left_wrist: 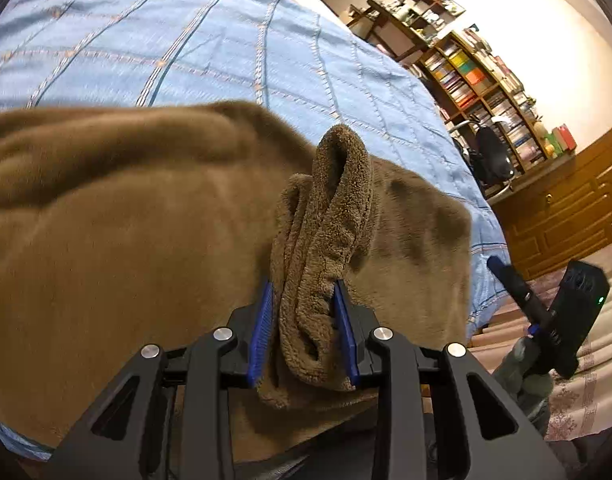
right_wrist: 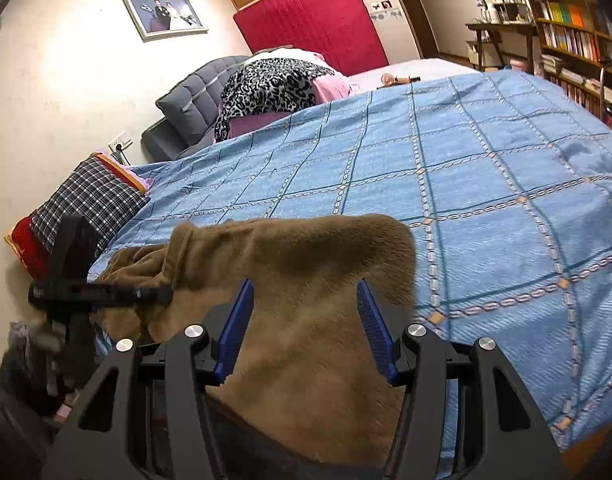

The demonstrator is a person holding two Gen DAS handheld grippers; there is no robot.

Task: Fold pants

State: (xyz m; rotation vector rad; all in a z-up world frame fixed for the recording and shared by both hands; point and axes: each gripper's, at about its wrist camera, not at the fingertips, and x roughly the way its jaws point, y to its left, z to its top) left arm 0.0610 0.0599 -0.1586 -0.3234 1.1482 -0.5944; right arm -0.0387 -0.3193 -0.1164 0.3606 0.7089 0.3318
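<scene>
The brown fleece pants [left_wrist: 118, 216] lie at the near edge of the bed, on the blue checked bedspread [left_wrist: 186, 40]. My left gripper [left_wrist: 304, 288] is shut on a bunched, doubled-over edge of the pants that stands up between its blue pads [left_wrist: 262, 328]. In the right wrist view the pants [right_wrist: 306, 320] drape over the bed edge under my right gripper [right_wrist: 306, 292], whose jaws stand wide apart above the fabric without pinching it. The left gripper [right_wrist: 106, 292] shows at the left, holding the pants' edge. The right gripper [left_wrist: 545, 304] shows at the right of the left wrist view.
The bedspread [right_wrist: 465, 180] covers the bed. A checked pillow [right_wrist: 90, 200] lies at the left edge, a leopard-print cloth [right_wrist: 270, 84] and grey headboard cushions [right_wrist: 194, 100] beyond. Bookshelves [left_wrist: 485, 80] and a wooden cabinet [left_wrist: 565, 208] stand right of the bed.
</scene>
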